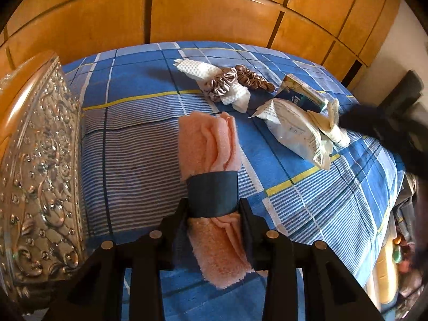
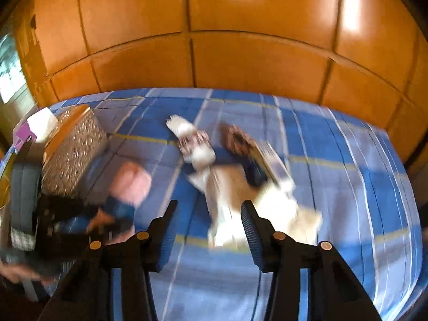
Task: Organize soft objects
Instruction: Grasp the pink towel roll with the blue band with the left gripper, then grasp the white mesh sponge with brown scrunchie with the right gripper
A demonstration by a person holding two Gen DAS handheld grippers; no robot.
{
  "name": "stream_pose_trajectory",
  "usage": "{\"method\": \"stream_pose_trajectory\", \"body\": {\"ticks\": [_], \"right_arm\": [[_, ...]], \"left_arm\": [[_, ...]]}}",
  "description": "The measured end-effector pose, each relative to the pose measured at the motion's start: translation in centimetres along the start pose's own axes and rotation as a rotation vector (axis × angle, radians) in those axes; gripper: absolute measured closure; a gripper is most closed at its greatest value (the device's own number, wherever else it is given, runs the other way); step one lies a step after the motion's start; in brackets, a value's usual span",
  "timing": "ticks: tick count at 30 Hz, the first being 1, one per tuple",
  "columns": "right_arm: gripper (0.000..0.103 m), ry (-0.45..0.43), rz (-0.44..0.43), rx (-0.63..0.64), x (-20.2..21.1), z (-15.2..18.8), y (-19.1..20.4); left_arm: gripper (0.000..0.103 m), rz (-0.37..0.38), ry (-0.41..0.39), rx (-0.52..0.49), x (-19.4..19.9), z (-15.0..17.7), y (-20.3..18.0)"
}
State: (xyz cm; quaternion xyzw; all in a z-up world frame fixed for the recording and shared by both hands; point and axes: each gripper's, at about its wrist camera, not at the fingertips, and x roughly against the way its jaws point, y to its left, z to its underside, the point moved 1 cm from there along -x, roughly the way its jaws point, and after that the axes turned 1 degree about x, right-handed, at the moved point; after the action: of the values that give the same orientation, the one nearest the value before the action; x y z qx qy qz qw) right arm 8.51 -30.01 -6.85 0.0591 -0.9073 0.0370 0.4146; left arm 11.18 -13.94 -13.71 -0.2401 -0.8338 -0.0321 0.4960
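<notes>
gripping pink towel (image 1: 206, 144) – left gripper (image 1: 214, 208); silver box (image 1: 40, 160) beside

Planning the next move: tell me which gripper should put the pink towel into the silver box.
Left. The left gripper is already clamped on the pink towel, and the silver box sits right beside it. The right gripper is empty over the white packet.

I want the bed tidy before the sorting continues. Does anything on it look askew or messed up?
Yes. The white wipes pack lies crumpled and slanted, partly over a tilted blue box. Behind them, a white waffle cloth is tangled with scrunchies. The pink towel in the left gripper looks neatly rolled.
</notes>
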Motion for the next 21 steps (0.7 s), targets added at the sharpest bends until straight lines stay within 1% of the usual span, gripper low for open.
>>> {"method": "stream_pose_trajectory", "body": {"ticks": [3,5,7,14,17,18,21], "right_arm": [[0.056,0.016,-0.005,0.053,-2.5,-2.5,0.5],[0.056,0.03,-0.015,0.086,-3.9,-3.6,1.0],[0.056,0.057,-0.007,0.132,-5.8,-4.7,1.6],[0.056,0.179,0.004,0.236,-12.0,-6.0,2.6],[0.057,0.192,0.002,0.238,-13.6,-6.3,2.7],[0.071,0.202,0.005,0.237,-14.1,-6.3,2.8],[0.078,0.188,0.003,0.205,-13.9,-6.4,2.7]], "left_arm": [[0.066,0.014,-0.003,-0.001,0.0,0.0,0.1],[0.066,0.017,-0.007,-0.003,0.0,0.0,0.1],[0.066,0.021,-0.01,0.004,0.0,0.0,0.1],[0.066,0.029,-0.017,0.033,-0.1,0.1,0.3],[0.065,0.029,-0.018,0.034,-0.1,0.2,0.3],[0.065,0.028,-0.02,0.032,-0.2,0.2,0.3],[0.065,0.026,-0.022,0.032,-0.1,0.2,0.2]]}}
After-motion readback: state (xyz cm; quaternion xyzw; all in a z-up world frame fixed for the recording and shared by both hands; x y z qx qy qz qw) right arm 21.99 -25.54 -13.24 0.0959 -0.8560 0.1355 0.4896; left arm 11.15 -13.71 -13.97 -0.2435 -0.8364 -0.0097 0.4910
